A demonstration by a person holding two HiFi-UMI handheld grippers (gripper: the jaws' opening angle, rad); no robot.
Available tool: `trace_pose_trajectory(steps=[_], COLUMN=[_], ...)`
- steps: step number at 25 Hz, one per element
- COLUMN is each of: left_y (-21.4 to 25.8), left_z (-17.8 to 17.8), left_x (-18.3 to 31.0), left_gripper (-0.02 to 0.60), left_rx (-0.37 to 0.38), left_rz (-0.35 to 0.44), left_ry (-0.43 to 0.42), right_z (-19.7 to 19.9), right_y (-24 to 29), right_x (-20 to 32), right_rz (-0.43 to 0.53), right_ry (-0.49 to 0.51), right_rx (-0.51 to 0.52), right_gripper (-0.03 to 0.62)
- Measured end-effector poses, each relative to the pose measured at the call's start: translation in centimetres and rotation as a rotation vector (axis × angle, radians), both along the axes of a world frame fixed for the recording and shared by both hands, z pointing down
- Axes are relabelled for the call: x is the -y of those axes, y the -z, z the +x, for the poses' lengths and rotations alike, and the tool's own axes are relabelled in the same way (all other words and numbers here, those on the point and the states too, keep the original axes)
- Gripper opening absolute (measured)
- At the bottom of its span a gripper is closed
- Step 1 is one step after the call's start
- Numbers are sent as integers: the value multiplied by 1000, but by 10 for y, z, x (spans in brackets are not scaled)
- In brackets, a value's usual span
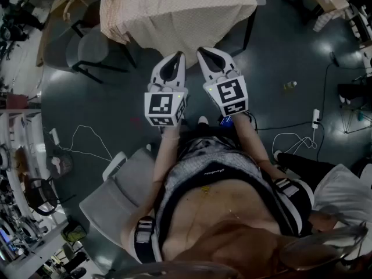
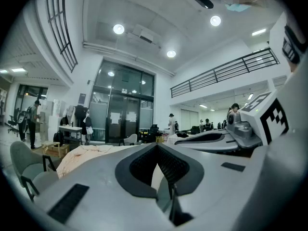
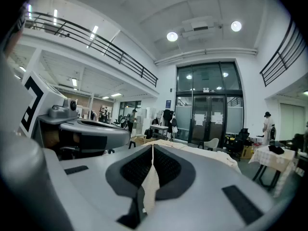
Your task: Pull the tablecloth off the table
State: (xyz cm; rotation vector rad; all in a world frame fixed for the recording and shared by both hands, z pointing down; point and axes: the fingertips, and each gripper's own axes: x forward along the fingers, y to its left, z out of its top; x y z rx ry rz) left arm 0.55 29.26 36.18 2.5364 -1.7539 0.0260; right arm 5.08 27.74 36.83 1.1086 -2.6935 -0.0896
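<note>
My jaws are clamping shut on both sides. The left gripper [image 1: 178, 57] is pinching a thin strip of the cream tablecloth [image 1: 174, 10] between its dark ribbed pads [image 2: 143, 165]. The right gripper [image 1: 205, 52] is doing the same, and the fold of cloth caught in it is showing pale between the pads and widening below them.

I am holding the two grippers side by side, near each other but not touching, both pointing at the near edge of the counter [image 1: 249, 31]. Their tips are meeting the tablecloth where its hem is hanging down the near side. The rest of the tablecloth is lying spread over the counter, covering the top and drooping in loose folds at the left corner.

The marker cubes [image 1: 164, 106] on both grippers are facing up toward my head. A grey chair [image 1: 87, 48] is standing just left of the counter, and white cables [image 1: 87, 138] are trailing across the dark floor [image 1: 290, 57] on either side of me.
</note>
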Motion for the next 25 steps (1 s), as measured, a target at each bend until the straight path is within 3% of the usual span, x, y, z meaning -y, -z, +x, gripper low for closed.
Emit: trace_pose_trajectory(steps=[8, 12, 25], left_y=[-7, -12, -26], left_z=[8, 7, -36], left_x=[8, 24, 141], left_gripper=[6, 6, 6], left_rx=[26, -5, -55], left_rz=[-10, -30, -38], left_ry=[-32, -86, -138], right_z=[10, 14, -34], right_y=[-3, -4, -9], right_x=[13, 30, 132], right_rz=[-4, -17, -13], right_ry=[-15, -32, -68], right_rx=[50, 71, 44], right_gripper=[66, 66, 66])
